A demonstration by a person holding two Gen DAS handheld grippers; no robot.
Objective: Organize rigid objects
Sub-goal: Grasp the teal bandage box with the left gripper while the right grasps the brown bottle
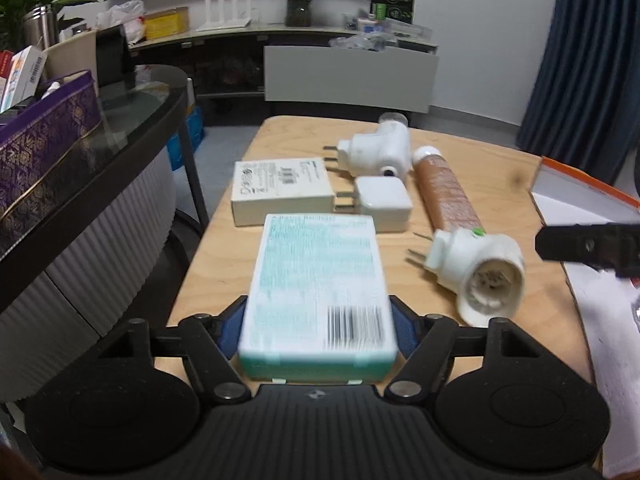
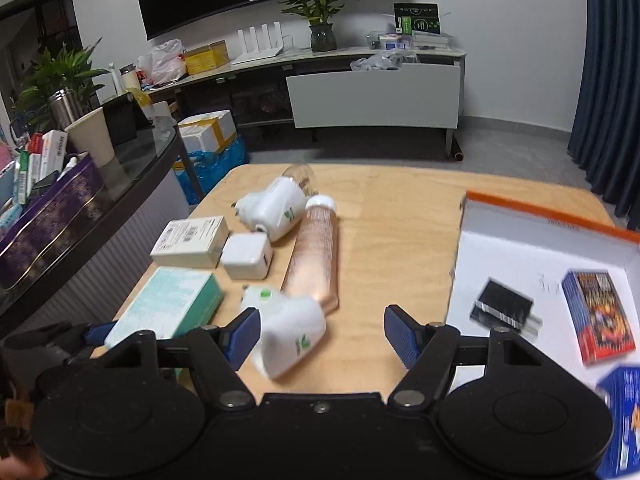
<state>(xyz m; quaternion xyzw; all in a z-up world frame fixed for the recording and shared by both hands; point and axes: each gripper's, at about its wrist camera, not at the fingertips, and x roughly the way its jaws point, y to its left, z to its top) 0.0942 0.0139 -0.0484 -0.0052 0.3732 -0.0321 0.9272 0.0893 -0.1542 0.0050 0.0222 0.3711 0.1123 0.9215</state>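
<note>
Teal-and-white box (image 1: 316,292), printed with a barcode, sits between the blue pads of the left claw (image 1: 318,328), near the front-left corner of the wooden surface (image 1: 492,184). The pads press its two long sides, so the left claw holds the box; whether it is already lifted clear of the wood cannot be told.

Just beyond it lie a cream carton (image 1: 280,190) and a white square charger (image 1: 382,202), side by side and touching. To the right rest a white plug-in device (image 1: 476,268) with its open socket facing the camera, a brown tube (image 1: 444,196) lying lengthwise, and a second white plug-in device (image 1: 380,150) farther back.

The right claw (image 2: 320,338) stands wide and holds nothing; its left pad is just beside the near plug-in device. At the right edge of the surface lies an open white tray with an orange rim (image 2: 540,214), already containing a black adapter (image 2: 504,308) and a red-and-blue box (image 2: 600,316).

The step in hand appears to be picking up the box. The next move likely calls for carrying it over the loose items to the tray and setting it flat beside the things there, without knocking the plug-in device.
</note>
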